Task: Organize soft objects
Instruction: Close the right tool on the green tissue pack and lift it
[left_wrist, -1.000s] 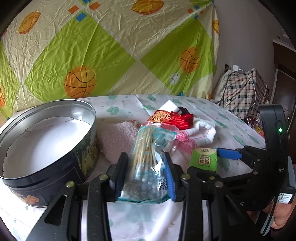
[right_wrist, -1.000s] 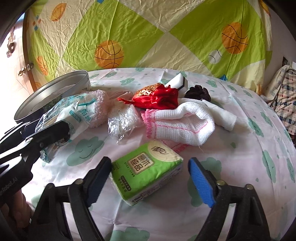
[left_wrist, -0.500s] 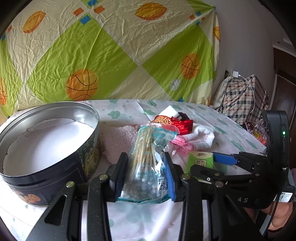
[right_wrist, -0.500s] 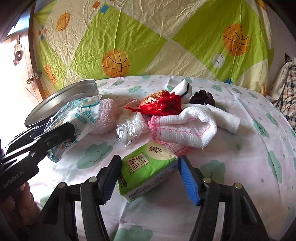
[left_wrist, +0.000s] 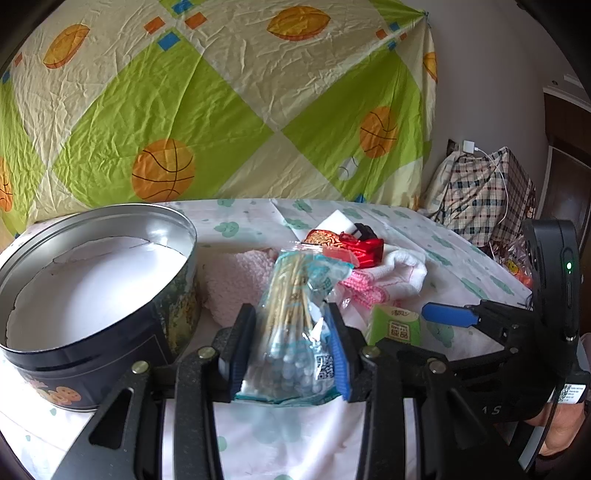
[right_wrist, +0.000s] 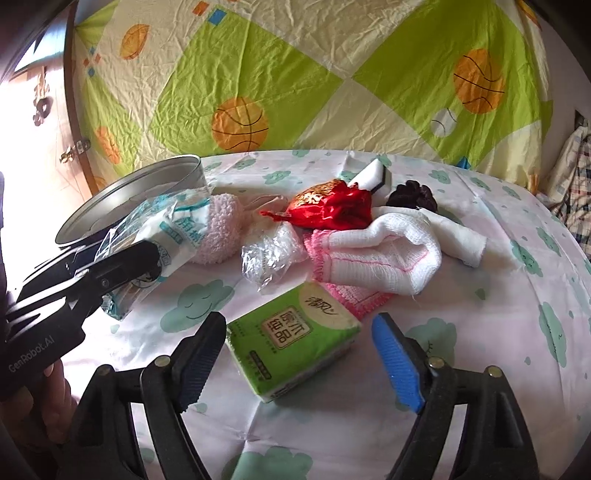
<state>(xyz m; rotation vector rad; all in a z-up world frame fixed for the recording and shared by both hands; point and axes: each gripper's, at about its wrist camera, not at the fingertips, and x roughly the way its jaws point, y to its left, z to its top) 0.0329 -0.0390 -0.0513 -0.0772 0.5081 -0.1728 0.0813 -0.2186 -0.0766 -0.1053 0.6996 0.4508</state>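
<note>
**Operator:** State the condition of both grippers.

**Technician:** The left gripper is clamped on the bag of cotton swabs, pads pressing its lower half. It hangs just beside the round tin, which stands open with a white liner inside. The right gripper is opening; its 2 pads flank the green tissue pack without pressing it. The pack lies flat on the cloud-print sheet.

**Operator:** How will the tissue pack handle?

**Technician:** Judged light and compressible, with a slick plastic wrap. Grip across the 2 long sides, near the middle, so it does not pivot. Moderate squeeze only; the pack should deform rather than break.

**Operator:** And the swab bag?

**Technician:** Light, crinkly film, loose stiff sticks inside. The upper end stands free above the pads and may flop. The current low hold looks secure.

**Operator:** Other items?

**Technician:** The white cloth, red pouch and pink fluffy item lie bunched beyond the pack, all limp; pinch a fold.
</note>
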